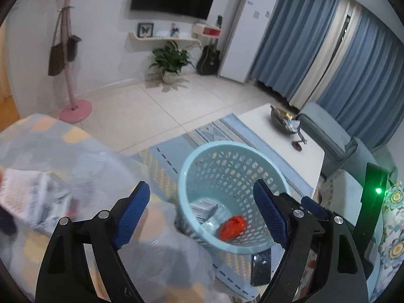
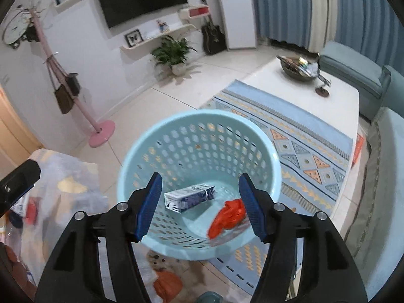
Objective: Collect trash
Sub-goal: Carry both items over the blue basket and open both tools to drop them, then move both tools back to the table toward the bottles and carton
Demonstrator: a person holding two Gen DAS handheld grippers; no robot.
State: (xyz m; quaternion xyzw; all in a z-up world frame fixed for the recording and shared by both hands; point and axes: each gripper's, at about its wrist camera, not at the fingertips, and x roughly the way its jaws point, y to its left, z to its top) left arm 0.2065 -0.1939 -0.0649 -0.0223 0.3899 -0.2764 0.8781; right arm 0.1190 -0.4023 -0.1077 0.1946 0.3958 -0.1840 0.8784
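Observation:
A light blue perforated basket (image 1: 184,176) (image 2: 156,136) stands on a patterned rug (image 2: 303,136). In it lie a white-and-blue carton (image 2: 189,197) (image 1: 205,209) and a crumpled red wrapper (image 2: 227,217) (image 1: 233,227). My right gripper (image 2: 200,179) hangs open over the basket's mouth, with nothing between its blue pads; the carton lies loose below. My left gripper (image 1: 202,189) is open and empty, above the basket's near left rim. To its left, blurred, a clear plastic bag (image 1: 50,189) with printed and red bits inside lies on a patterned cloth.
A white coffee table (image 2: 341,96) behind the basket carries a dark bowl (image 2: 295,70) of packets. A teal sofa (image 2: 353,73) stands to the right. A dark phone (image 1: 261,265) lies by the basket's near side. A pink coat stand (image 2: 101,133) and a potted plant (image 2: 174,53) stand by the far wall.

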